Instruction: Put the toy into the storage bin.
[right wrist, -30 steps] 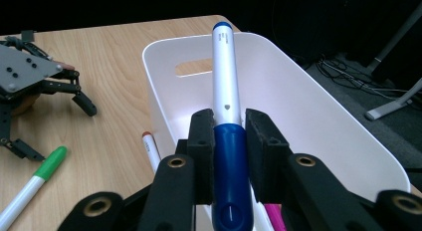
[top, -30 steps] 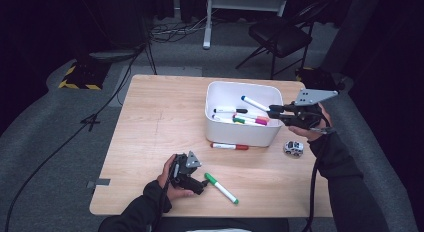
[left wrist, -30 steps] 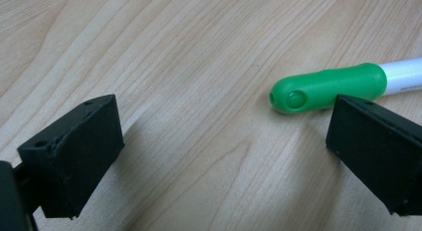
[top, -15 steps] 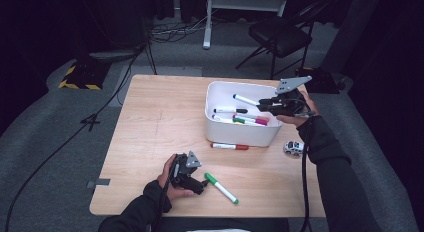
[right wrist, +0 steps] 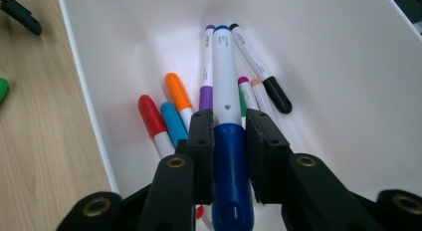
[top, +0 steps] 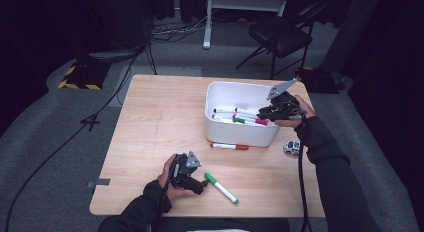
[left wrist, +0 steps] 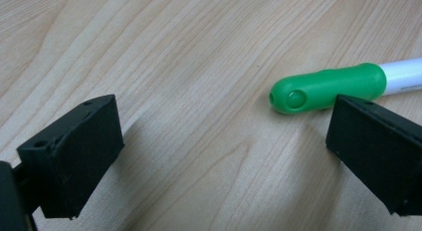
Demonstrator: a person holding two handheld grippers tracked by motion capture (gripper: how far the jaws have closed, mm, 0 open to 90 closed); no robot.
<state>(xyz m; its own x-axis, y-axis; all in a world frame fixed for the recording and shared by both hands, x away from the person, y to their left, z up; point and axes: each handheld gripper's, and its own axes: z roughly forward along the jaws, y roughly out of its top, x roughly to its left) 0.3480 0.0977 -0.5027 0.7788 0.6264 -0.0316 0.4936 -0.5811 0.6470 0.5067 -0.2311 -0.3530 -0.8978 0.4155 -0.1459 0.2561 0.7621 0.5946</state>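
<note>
Left gripper (top: 204,182) jaws spread wide; right gripper (top: 261,112) jaws clamped.

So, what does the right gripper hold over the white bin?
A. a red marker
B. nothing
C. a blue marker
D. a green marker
C: in the right gripper view the right gripper has its jaws closed on the blue marker above the bin; the green marker lies on the table.

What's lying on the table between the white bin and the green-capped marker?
A red-capped marker lies on the wood just in front of the white bin; from there to the green-capped marker is bare table, seen from the high view.
</note>
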